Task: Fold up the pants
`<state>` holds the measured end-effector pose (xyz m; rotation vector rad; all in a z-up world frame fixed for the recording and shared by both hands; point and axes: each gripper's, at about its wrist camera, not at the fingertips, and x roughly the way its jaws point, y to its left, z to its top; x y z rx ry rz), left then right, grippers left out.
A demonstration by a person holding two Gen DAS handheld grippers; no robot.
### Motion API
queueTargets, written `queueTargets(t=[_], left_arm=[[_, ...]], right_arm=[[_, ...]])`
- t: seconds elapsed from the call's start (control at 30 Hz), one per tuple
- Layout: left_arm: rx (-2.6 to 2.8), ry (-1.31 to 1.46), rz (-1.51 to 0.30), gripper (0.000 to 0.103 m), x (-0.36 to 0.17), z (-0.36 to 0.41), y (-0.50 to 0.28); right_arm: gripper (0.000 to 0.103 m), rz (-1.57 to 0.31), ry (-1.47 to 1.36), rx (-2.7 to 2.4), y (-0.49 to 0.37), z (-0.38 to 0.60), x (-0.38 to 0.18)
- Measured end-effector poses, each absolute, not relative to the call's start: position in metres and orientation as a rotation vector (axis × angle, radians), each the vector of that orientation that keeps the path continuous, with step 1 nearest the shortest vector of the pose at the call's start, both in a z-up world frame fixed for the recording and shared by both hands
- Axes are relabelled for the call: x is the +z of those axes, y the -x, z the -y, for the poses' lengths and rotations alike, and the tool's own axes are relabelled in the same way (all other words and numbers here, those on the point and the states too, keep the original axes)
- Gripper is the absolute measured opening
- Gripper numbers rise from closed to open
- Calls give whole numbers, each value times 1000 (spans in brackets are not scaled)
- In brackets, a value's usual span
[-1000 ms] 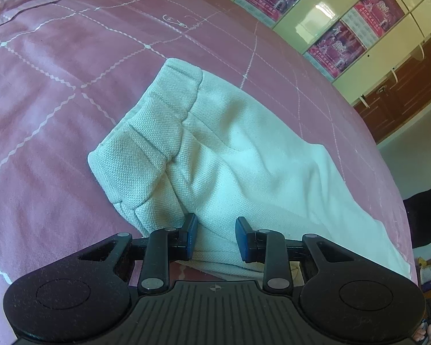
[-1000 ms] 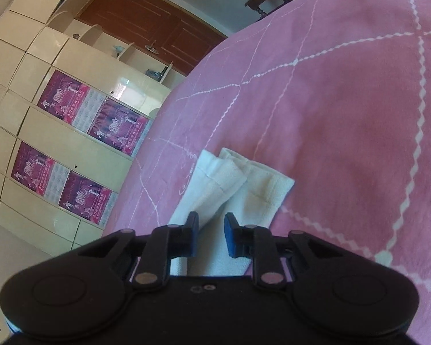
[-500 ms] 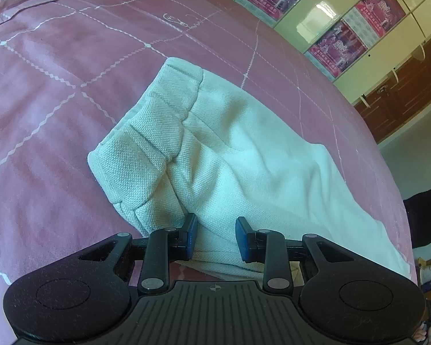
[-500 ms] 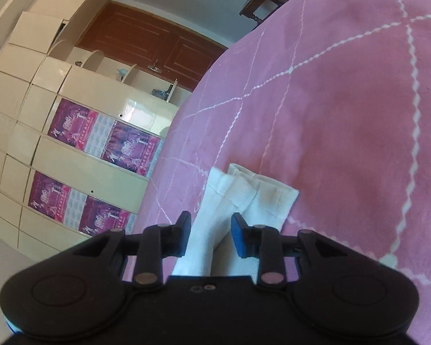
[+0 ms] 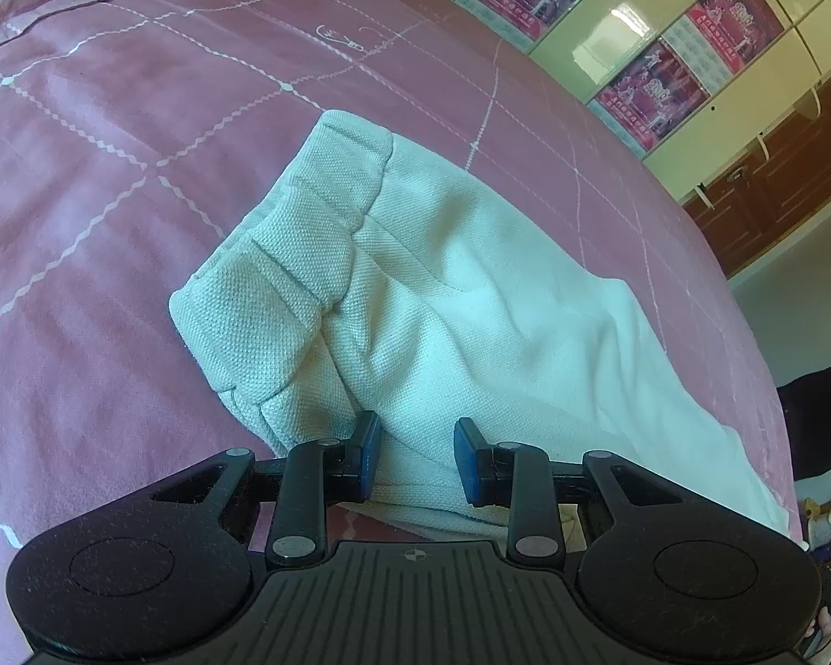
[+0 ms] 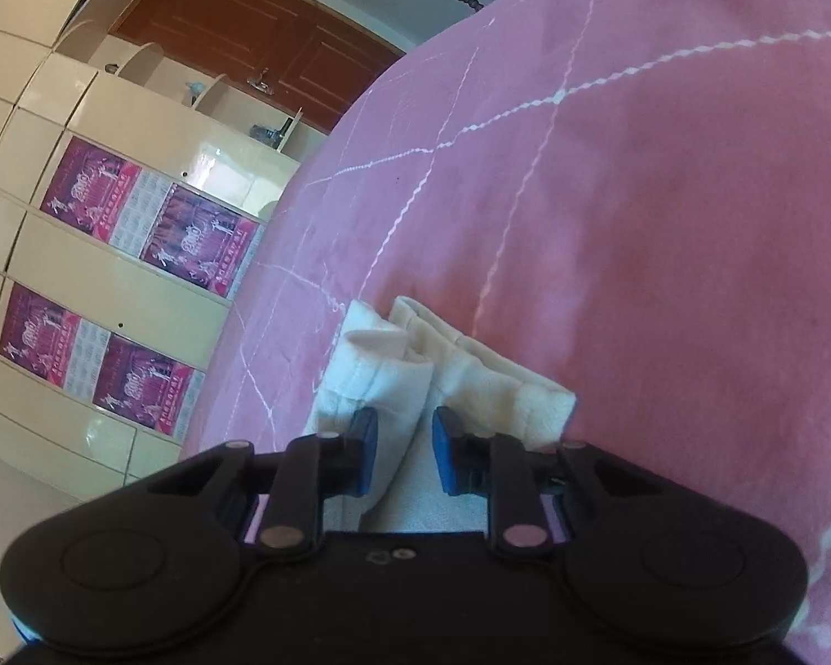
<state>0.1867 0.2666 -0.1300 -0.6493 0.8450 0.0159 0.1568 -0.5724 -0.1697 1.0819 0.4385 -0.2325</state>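
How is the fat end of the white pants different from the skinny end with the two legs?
The waistband end is wide, puffy and gathered into ridges, with a bumpy weave that shows clearly; the leg cuffs are narrow and lie as two separate flat ends, side by side. The waistband end sits just ahead of the left gripper, and the cuffs just ahead of the right gripper. Both are the same whitish cloth, lying on the pink bedspread.

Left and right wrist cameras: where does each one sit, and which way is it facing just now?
Left wrist: on the left gripper, looking down over the pants' waistband end on the pink bedspread; only its own fingers show.
Right wrist: on the right gripper, looking over the leg cuffs toward the cupboards; its closing fingers straddle the cloth.
Shared: the pants, bedspread, postered cupboards.
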Motion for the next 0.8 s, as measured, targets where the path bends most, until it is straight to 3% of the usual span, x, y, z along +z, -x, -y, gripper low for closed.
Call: queueTargets(t=[0.23, 0.8], left_arm=[[12, 655, -843, 31, -130, -267, -186], [-7, 694, -824, 31, -135, -274, -181]], right_arm=[[35, -422, -1122, -193, -153, 572, -154], [31, -455, -999, -82, -145, 527, -149]])
